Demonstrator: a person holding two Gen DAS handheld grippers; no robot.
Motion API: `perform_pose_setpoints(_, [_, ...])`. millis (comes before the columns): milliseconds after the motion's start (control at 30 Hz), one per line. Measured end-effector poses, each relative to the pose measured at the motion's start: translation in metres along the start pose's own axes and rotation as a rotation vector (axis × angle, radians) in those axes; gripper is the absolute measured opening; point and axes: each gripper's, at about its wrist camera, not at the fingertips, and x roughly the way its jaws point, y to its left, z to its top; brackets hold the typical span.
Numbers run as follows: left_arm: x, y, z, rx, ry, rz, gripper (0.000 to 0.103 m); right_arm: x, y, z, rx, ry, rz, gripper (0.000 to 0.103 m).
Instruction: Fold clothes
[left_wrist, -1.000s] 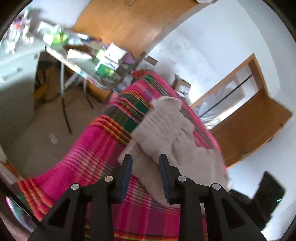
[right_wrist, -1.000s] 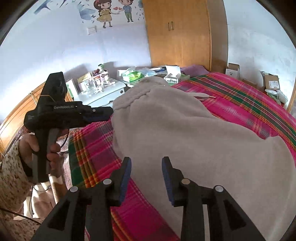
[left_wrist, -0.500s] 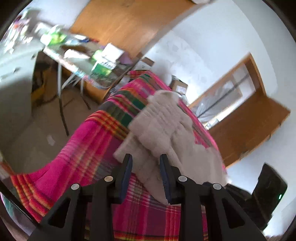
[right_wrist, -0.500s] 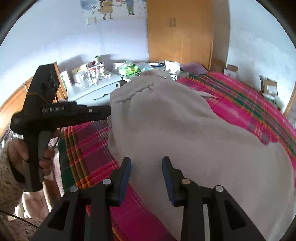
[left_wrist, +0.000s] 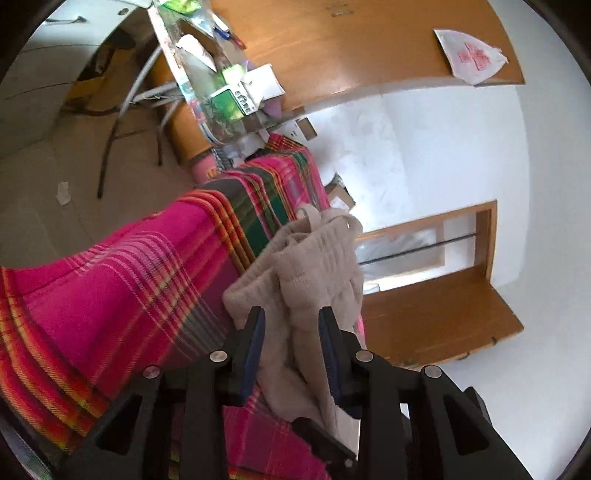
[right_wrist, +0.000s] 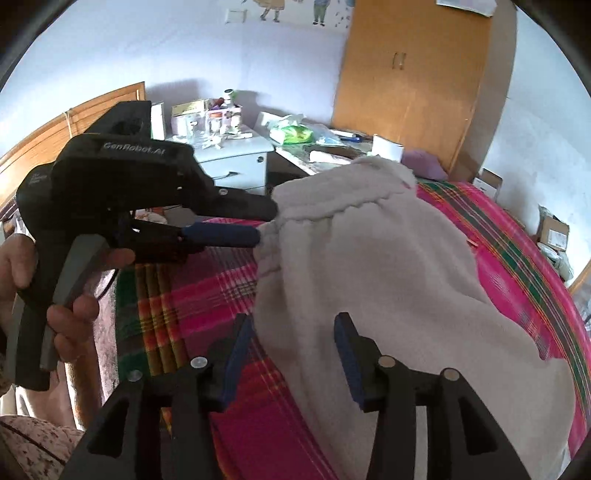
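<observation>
My L gripper (right_wrist: 264, 221), frame left, pinches garment (right_wrist: 369, 277) waistband to lift it; R gripper (right_wrist: 293, 354) jaws just widened, empty, for next hold.

One beige fleece garment (right_wrist: 369, 280) is counted, spread on one pink plaid bedspread (right_wrist: 517, 251). Two black hand-held grippers are seen: the left hand-held gripper (right_wrist: 264, 221) at centre left, the right hand-held gripper (right_wrist: 293, 354) at the bottom. One wooden wardrobe (right_wrist: 413, 81) is counted, upper right.

Two black handheld grippers, left gripper (right_wrist: 264, 225) and right gripper (right_wrist: 293, 356), with blue finger pads (right_wrist: 236, 356), silver screws, grey trigger (right_wrist: 68, 280), white "GenRobot.AI" lettering; wearer's mottled pink-brown patterned sleeve (right_wrist: 33, 448).
</observation>
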Motion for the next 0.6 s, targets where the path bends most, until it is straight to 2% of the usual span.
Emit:
perform_pose_setpoints(67, [0.003,-0.007,-0.001,0.037,0.009,0.032,0.031,0.006,0.009,0.001,-0.051,0.006,-0.033,0.047])
perform_pose_setpoints(233, [0.001,-0.002,-0.001,-0.025,0.002,0.024,0.031,0.023,0.028,0.002,-0.145,0.014,-0.147,0.048])
perform_pose_setpoints(400, [-0.004,0.000,-0.004,-0.029,0.001,0.030,0.031,0.035,0.040,0.012,-0.177,0.005,-0.220,0.047])
perform_pose_setpoints(433, [-0.004,0.000,-0.004,-0.028,0.003,0.034,0.031,0.037,0.040,0.013,-0.166,0.007,-0.222,0.044])
perform_pose_setpoints(500, [-0.003,0.000,-0.002,-0.027,0.006,0.044,0.031,0.035,0.036,0.013,-0.137,-0.012,-0.207,0.030])
perform_pose_setpoints(600, [-0.006,0.004,-0.001,-0.066,-0.005,0.005,0.032,0.027,0.031,0.014,-0.091,-0.055,-0.191,0.014])
